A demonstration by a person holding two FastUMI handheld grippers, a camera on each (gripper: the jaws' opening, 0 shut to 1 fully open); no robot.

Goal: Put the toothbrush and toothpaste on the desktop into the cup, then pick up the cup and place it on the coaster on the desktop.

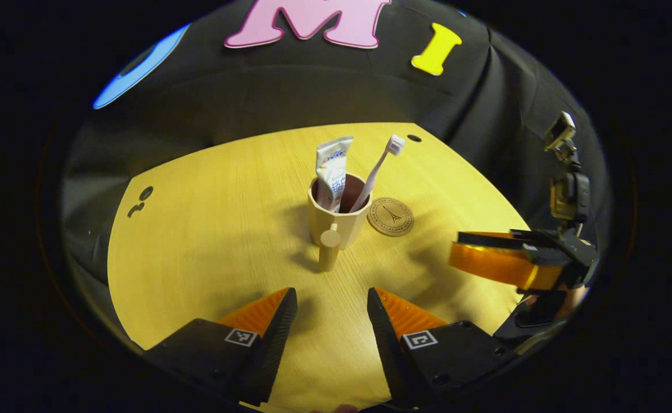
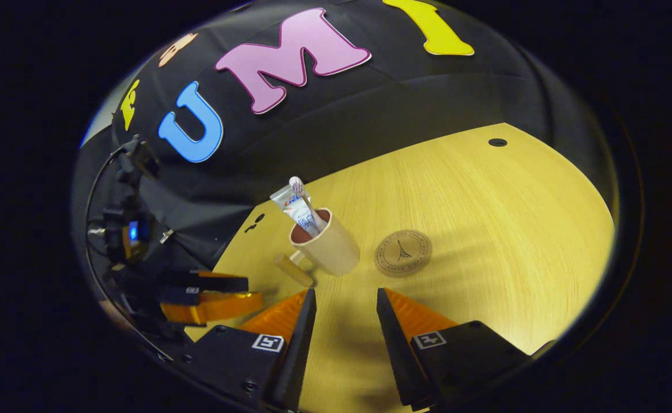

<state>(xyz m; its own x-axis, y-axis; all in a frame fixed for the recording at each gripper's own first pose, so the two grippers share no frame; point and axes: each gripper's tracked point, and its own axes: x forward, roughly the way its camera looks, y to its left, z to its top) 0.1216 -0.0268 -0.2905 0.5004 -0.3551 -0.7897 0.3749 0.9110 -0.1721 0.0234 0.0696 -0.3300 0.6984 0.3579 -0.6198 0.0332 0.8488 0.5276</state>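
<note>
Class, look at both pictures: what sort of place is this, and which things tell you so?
Most likely a staged recording booth, not a real bathroom. A black cloth wall backs a bare wooden desktop, where a cup holding toothpaste and a toothbrush stands beside a coaster.

The table [image 1: 227, 241] looks like pale wood laminate, smooth with a fine straight grain and a soft sheen. The cup [image 1: 336, 221] looks matt, with a wood-like peg handle. The toothpaste [image 1: 331, 169] is a glossy, creased plastic tube; the toothbrush [image 1: 379, 169] looks like smooth plastic. The coaster [image 1: 391, 217] is matt and cork-like, with a dark printed pattern. The booth wall [image 2: 370, 109] is wrinkled matt cloth.
</note>
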